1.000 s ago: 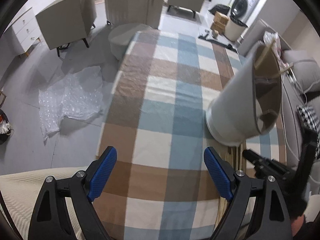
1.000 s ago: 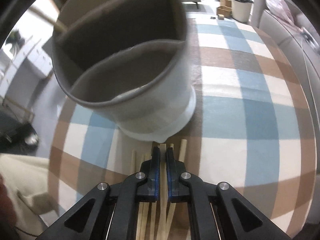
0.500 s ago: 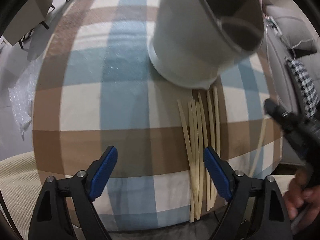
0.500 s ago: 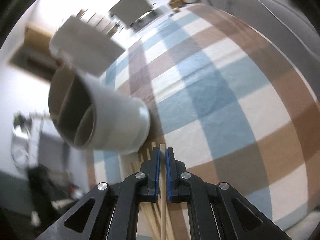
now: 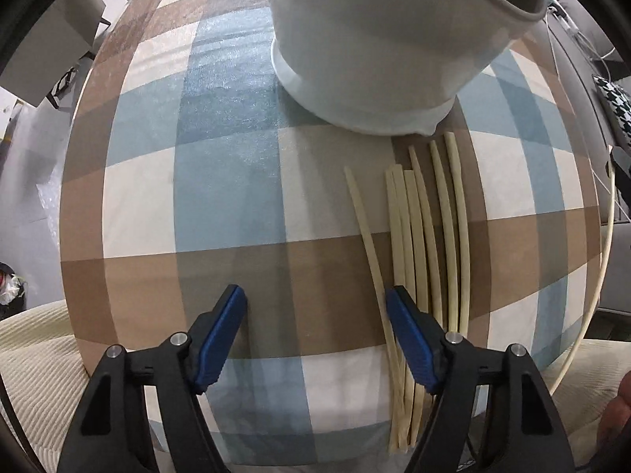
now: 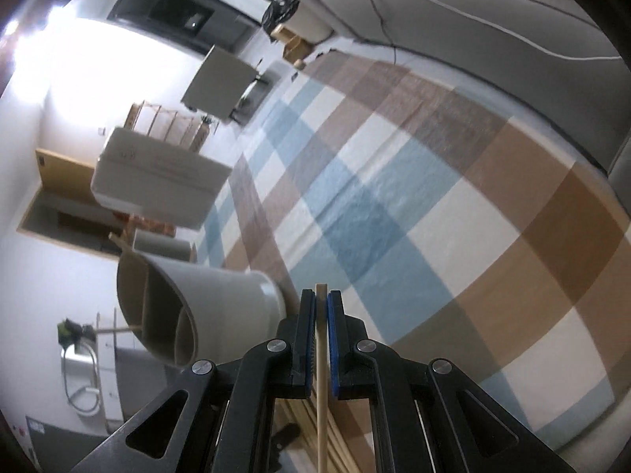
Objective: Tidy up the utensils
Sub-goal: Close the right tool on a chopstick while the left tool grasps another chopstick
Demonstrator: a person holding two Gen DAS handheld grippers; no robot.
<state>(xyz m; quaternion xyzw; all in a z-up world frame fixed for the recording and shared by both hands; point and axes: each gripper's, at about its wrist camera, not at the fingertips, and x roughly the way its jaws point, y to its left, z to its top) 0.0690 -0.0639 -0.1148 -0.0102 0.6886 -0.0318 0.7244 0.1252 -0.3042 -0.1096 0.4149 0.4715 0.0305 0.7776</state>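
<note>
Right gripper (image 6: 322,339): blue pads pressed together on a single chopstick (image 6: 321,374), held clear of the cloth.
Held chopstick, axis: lies along the line of the fingers; its squared tip pokes just past the pad ends and points forward, its shaft runs back between the pads and out of the lower edge of the right wrist view.
Left gripper (image 5: 315,339): spread wide, nothing between its blue pads, poised over the checked tablecloth (image 5: 221,181).
Loose chopsticks (image 5: 426,244): a bundle lying flat on the cloth, just beside and partly under the left gripper's right finger; long axes run roughly parallel to that gripper's fingers, far tips pointing ahead toward the holder (one stick is splayed a little to the left of the rest).
Utensil holder (image 5: 378,47): pale grey, round, with inner dividers, standing ahead of the left gripper; to the left of the right gripper in its own rolled view (image 6: 205,311), one stick leaning in it.
Writing: none readable on holder, chopsticks or cloth.
</note>
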